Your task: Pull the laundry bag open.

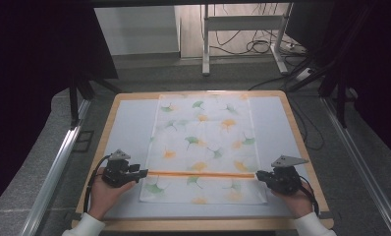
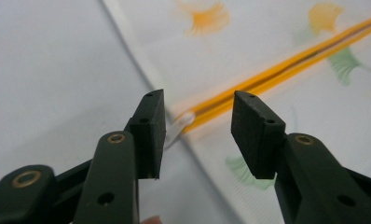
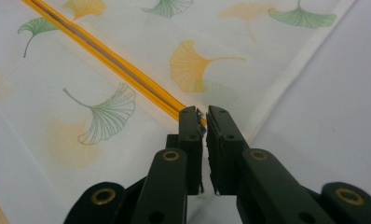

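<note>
Counter: pale mat, wood-edged.
Leaf-print bag: flat between both grippers.
Left hand-held gripper: jaws spread before the white zipper pull.
Right hand-held gripper: pinching the orange zipper end.
Room: cables on floor beyond.

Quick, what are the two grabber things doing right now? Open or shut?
Left gripper: open, jaws on either side of the white zipper pull, not gripping it.
Right gripper: shut at the orange zipper's end; whether it pinches anything cannot be told.

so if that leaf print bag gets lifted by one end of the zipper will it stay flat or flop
Probably flop: the leaf print bag looks like thin mesh fabric lying slack on the table. It likely weighs little. The orange zipper may stiffen that line slightly, yet lifting by the right tongs alone, the far end would likely sag and drag.
</note>
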`<action>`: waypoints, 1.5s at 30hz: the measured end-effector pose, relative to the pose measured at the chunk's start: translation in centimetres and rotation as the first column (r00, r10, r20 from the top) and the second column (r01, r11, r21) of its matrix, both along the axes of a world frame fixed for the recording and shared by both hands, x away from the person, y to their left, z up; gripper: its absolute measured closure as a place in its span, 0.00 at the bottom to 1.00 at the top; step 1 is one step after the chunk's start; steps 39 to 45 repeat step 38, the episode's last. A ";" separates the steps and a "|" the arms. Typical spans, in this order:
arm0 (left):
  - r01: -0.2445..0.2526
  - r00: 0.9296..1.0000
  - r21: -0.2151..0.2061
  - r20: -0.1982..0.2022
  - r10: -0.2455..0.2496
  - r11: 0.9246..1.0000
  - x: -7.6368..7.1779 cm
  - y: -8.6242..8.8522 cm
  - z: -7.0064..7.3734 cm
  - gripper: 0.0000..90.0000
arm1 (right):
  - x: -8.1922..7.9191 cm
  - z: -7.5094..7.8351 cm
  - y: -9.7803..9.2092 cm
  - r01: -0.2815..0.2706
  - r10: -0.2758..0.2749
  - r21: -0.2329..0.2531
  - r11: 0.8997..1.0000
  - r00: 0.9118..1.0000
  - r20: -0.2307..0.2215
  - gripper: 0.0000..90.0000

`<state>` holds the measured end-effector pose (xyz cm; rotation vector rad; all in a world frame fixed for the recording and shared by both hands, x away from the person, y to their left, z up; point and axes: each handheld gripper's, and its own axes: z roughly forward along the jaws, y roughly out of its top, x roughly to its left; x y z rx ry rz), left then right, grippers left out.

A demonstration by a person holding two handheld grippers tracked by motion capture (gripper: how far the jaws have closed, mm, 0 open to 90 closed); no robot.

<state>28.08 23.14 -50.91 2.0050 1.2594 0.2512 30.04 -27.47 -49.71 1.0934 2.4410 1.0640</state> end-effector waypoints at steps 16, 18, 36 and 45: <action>0.089 0.983 0.019 0.160 -0.091 0.996 2.5 -5.0 0.5 0.58 | 3.1 -0.1 2.5 -0.038 0.036 0.038 0.999 0.998 0.047 0.50; 0.092 0.982 0.024 0.162 -0.095 0.995 2.5 -5.1 0.3 0.58 | 3.4 -0.3 2.6 -0.034 0.033 0.035 0.999 0.998 0.050 0.49; 0.094 0.986 0.008 0.141 -0.094 0.996 1.6 -4.6 -0.4 0.54 | 2.7 -0.7 1.5 -0.026 0.022 0.064 0.998 0.997 0.068 0.47; 0.090 0.986 0.007 0.138 -0.090 0.996 1.6 -4.5 -0.4 0.53 | 2.6 -0.7 1.4 -0.026 0.021 0.066 0.998 0.997 0.075 0.46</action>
